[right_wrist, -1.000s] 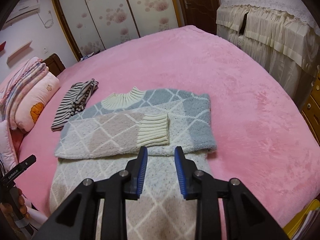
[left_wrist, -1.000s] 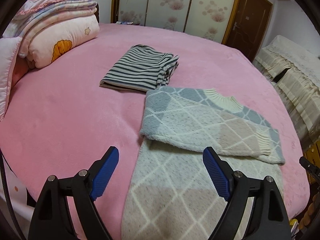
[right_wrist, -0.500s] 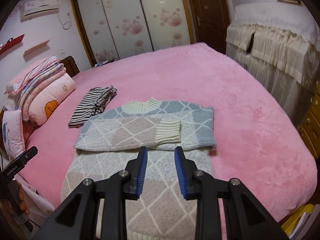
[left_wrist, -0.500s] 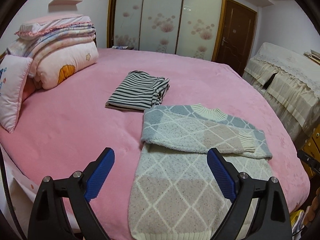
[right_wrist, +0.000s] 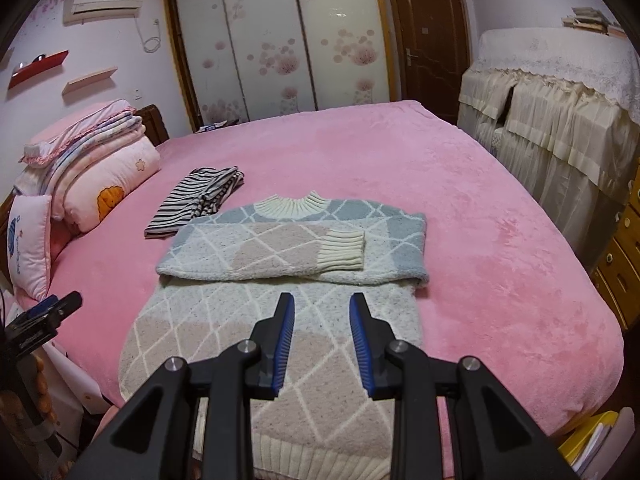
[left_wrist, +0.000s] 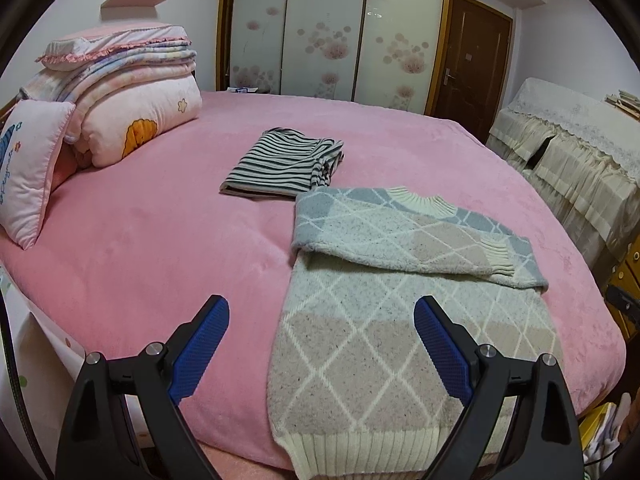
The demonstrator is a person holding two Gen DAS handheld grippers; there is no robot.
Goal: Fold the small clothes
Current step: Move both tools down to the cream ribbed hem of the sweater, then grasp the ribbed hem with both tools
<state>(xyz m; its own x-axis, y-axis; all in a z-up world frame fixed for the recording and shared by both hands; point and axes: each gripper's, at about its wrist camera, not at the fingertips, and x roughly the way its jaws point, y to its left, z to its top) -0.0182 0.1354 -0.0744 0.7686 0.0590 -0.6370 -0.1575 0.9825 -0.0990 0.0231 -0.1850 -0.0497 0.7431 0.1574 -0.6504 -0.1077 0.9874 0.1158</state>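
On pink bed (left_wrist: 140,240): sweater (left_wrist: 384,344), sleeves folded across. Left gripper (left_wrist: 322,316) jaws spread wide; right gripper (right_wrist: 322,312) jaws narrowly apart, empty.

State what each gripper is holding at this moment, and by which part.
Nothing is held. The left gripper stands wide open and the right gripper narrowly open, both empty above the diamond-patterned grey, beige and blue knitted sweater lying on the pink bed.
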